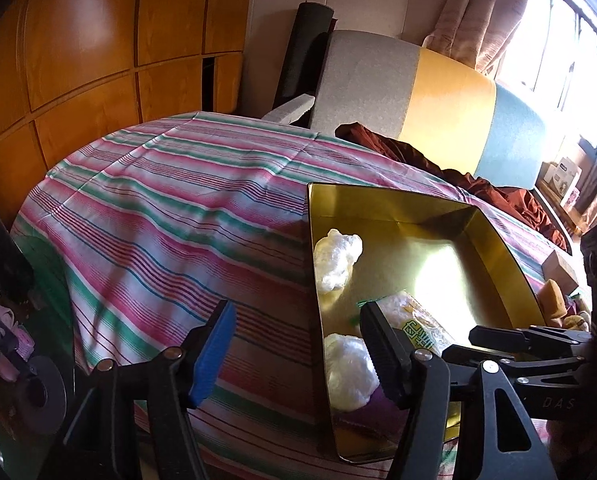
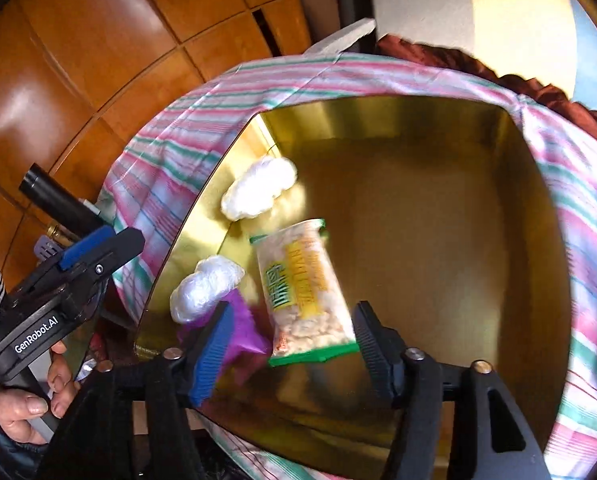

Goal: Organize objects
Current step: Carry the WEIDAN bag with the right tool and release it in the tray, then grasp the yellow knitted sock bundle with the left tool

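Note:
A gold metal tray (image 1: 494, 240) (image 2: 438, 140) lies on the striped cloth. In it are two white crumpled plastic wads (image 2: 258, 188) (image 2: 204, 288), a purple packet (image 2: 242, 332) and a clear snack packet with green ends (image 2: 304, 288). The snack packet lies blurred between the fingers of my right gripper (image 2: 294, 344), which is open above the tray's near end; no pad touches it. My left gripper (image 1: 298, 348) is open and empty, straddling the tray's left rim over the cloth. The wads (image 1: 336, 260) (image 1: 348, 372) and snack packet (image 1: 418, 320) also show in the left wrist view.
The striped cloth (image 1: 158, 208) covers a rounded table. Orange wooden cabinet doors (image 1: 78, 60) stand behind it at left. An upholstered chair (image 1: 418, 96) with dark red fabric (image 1: 418, 156) is at the back. Small items (image 1: 558, 300) lie right of the tray.

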{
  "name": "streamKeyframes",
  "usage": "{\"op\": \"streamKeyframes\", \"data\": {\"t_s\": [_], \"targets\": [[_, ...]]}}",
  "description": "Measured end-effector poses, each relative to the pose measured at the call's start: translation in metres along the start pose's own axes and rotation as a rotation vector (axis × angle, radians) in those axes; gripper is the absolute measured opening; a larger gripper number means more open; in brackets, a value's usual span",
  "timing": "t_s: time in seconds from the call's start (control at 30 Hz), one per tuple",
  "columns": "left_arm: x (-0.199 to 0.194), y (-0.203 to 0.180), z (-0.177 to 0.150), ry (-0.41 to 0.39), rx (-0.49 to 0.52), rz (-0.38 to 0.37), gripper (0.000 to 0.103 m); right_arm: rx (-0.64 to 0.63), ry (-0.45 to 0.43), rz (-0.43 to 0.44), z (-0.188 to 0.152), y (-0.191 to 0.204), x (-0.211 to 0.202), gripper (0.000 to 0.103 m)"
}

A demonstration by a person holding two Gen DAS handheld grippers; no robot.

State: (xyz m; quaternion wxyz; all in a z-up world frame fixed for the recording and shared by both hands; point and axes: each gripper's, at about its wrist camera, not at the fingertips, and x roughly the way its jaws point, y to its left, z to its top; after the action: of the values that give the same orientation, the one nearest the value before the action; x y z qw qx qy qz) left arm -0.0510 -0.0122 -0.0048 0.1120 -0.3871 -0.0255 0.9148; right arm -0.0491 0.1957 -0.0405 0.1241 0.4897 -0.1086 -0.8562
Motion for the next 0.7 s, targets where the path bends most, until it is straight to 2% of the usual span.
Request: {"op": "streamKeyframes", "data": {"t_s": [0.1, 0.33, 0.43, 0.7], "targets": [[-0.002, -0.005, -0.001, -0.001, 0.008, 0.000, 0.069, 0.002, -0.041, -0.038, -0.003, -0.003, -0.019, 0.080], [-0.011, -0.023, -0.005, -0.013, 0.059, -0.012, 0.069, -0.001, -0.118, -0.109, -0.007, -0.014, -0.051, 0.081], [-0.016, -0.033, -0.006, -0.019, 0.085, -0.018, 0.070, 0.017, -0.157, -0.144, -0.012, -0.025, -0.067, 0.084], [-0.019, -0.062, -0.010, -0.013, 0.157, -0.058, 0.072, 0.118, -0.225, -0.256, -0.028, -0.077, -0.109, 0.084]]}}
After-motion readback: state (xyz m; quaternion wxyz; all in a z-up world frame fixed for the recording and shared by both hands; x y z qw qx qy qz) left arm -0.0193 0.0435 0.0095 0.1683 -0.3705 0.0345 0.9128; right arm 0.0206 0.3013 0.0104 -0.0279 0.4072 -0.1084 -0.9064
